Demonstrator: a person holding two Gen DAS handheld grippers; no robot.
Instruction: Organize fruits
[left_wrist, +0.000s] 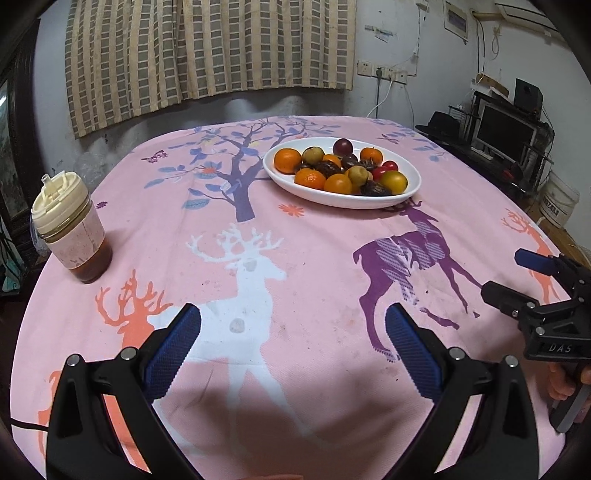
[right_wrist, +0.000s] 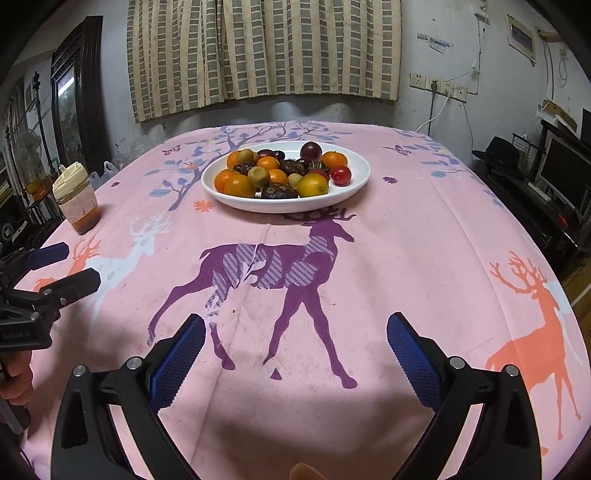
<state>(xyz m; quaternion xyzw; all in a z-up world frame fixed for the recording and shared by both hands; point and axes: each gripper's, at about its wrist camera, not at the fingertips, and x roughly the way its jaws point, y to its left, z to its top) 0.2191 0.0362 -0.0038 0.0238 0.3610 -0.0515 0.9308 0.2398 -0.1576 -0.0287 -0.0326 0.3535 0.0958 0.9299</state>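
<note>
A white oval plate (left_wrist: 412, 186) (right_wrist: 354, 181) sits at the far side of the table, piled with oranges (left_wrist: 287, 160) (right_wrist: 240, 185), a dark plum (left_wrist: 342, 146) (right_wrist: 310, 150), a red fruit (left_wrist: 389, 167) (right_wrist: 341, 175), yellow-green fruits and dark wrinkled dates. My left gripper (left_wrist: 293, 325) is open and empty, low over the near cloth, far from the plate. My right gripper (right_wrist: 295, 328) is open and empty over the purple deer print. Each gripper shows in the other's view, the right one (left_wrist: 511, 275) and the left one (right_wrist: 70, 264), both open.
A jar (left_wrist: 70, 229) (right_wrist: 77, 201) with a cream lid and brown liquid stands near the table's left edge. The pink deer-print tablecloth (left_wrist: 314, 258) covers the table. A curtain and wall lie behind; a shelf with a monitor (left_wrist: 506, 134) stands at the right.
</note>
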